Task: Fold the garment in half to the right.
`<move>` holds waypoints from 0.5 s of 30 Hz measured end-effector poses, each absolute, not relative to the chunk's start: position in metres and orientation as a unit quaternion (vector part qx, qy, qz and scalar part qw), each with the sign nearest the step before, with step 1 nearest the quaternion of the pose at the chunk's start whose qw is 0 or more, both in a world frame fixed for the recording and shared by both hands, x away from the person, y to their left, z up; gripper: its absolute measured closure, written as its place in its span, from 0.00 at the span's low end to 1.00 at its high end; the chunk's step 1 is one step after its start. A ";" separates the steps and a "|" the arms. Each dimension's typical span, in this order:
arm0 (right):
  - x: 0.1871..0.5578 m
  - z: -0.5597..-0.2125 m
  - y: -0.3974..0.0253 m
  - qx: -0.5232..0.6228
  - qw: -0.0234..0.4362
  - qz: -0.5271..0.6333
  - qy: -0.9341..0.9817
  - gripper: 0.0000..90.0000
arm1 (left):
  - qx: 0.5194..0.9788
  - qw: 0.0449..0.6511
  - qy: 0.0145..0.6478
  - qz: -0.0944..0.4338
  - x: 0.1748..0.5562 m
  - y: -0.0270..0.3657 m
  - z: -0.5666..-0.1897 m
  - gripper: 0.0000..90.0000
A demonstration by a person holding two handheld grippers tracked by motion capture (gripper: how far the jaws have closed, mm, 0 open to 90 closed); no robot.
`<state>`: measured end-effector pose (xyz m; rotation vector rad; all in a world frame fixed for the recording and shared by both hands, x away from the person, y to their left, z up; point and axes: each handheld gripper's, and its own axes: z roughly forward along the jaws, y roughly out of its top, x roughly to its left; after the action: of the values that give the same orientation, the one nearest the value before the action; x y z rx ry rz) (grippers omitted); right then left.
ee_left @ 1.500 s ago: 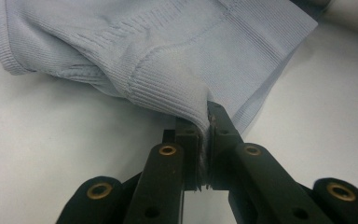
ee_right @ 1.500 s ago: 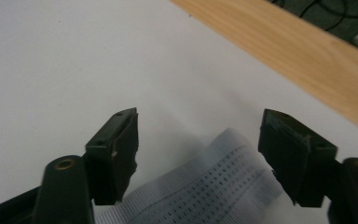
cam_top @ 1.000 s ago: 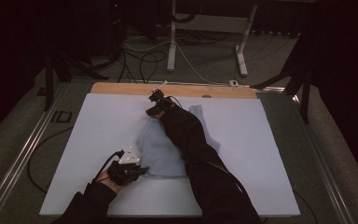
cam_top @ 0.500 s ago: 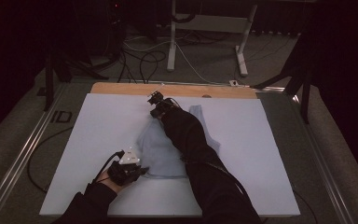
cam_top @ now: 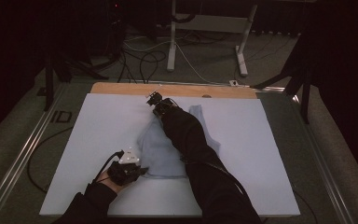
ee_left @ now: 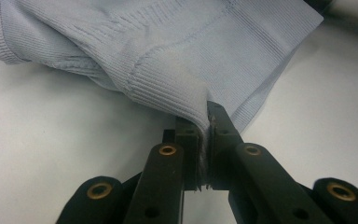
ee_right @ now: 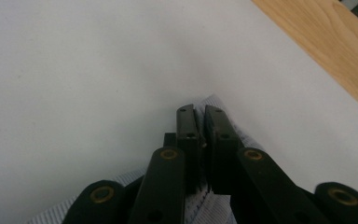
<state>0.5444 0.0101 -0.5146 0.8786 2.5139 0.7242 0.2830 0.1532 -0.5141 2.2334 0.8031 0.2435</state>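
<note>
Left gripper (ee_left: pixel 204 135) clamped on sweater (ee_left: pixel 177 56) ribbed hem, frame centre; right gripper (ee_right: pixel 200 122) pinching far edge. Risk: hard pull slips knit from jaws.

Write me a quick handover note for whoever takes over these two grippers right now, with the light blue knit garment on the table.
Left gripper: shut on the ribbed hem of the light blue knit garment, at its near edge.
Right gripper: jaws closed on a fold of the garment at its far end, close to the wooden strip.
The garment lies on the white board, partly under the person's right sleeve, bunched, not flat.
Done: both ends gripped.
Left: probably spread or fold it; keep both grips.
</note>
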 end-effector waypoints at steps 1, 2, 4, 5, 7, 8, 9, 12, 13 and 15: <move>0.545 -0.513 0.009 0.315 0.186 0.262 0.893 0.96 | 0.870 0.370 0.313 0.095 0.283 0.153 -0.514 0.96; 0.545 -0.513 0.009 0.315 0.186 0.262 0.893 0.96 | 0.870 0.370 0.313 0.095 0.283 0.153 -0.514 0.97; 0.545 -0.510 0.008 0.315 0.182 0.270 0.892 0.96 | 0.872 0.369 0.309 0.093 0.283 0.153 -0.513 0.96; 0.544 -0.507 0.007 0.314 0.181 0.271 0.892 0.96 | 0.872 0.369 0.308 0.093 0.282 0.152 -0.513 0.96; 0.544 -0.501 0.004 0.312 0.183 0.275 0.891 0.96 | 0.870 0.372 0.309 0.092 0.282 0.152 -0.511 0.97; 0.544 -0.501 0.004 0.312 0.183 0.275 0.891 0.96 | 0.870 0.372 0.309 0.092 0.282 0.152 -0.511 0.96; 0.545 -0.499 0.003 0.311 0.180 0.279 0.890 0.96 | 0.870 0.372 0.308 0.096 0.282 0.152 -0.510 0.96; 0.544 -0.492 0.000 0.310 0.182 0.289 0.887 0.96 | 0.869 0.376 0.307 0.095 0.282 0.152 -0.506 0.96; 0.544 -0.489 -0.001 0.310 0.183 0.290 0.887 0.96 | 0.868 0.378 0.306 0.096 0.282 0.151 -0.505 0.96; 0.543 -0.485 -0.003 0.310 0.185 0.294 0.885 0.96 | 0.869 0.379 0.303 0.098 0.280 0.150 -0.502 0.96</move>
<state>0.5428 -0.0029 -0.4854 0.8730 2.4945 0.8277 0.2802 0.1495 -0.5021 2.2194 0.7740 0.2501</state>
